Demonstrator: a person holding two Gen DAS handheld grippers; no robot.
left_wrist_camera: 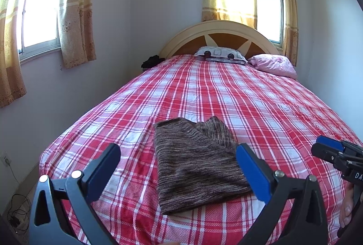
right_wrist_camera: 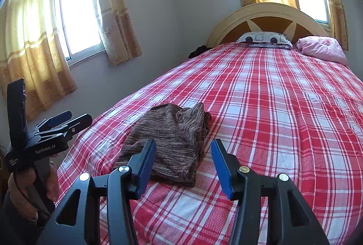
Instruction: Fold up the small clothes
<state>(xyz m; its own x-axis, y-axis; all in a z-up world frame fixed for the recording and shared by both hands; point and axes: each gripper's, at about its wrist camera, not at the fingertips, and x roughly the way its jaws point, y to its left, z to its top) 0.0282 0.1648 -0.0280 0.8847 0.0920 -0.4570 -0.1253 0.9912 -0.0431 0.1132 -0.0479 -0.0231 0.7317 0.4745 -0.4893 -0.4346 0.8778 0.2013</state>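
Left gripper [left_wrist_camera: 178, 154]: fingers spread wide, nothing clamped. Its blue pads [left_wrist_camera: 254, 173] flank the near half of the brown knit garment [left_wrist_camera: 195, 167] in the left wrist view, raised above it without contact as far as can be seen.

Right gripper [right_wrist_camera: 183, 150]: fingers parted, nothing between them. In the right wrist view the garment lies at 11 o'clock from the fingertips; the left pad [right_wrist_camera: 146, 165] overlaps its near edge, the right pad stands clear over the plaid bedcover [right_wrist_camera: 272, 108].

The garment is folded and lies flat near the foot of the bed. At 12 o'clock, well apart, a patterned pillow [left_wrist_camera: 221, 54] and a pink bundle [left_wrist_camera: 273, 64] lie by the headboard [left_wrist_camera: 217, 31].
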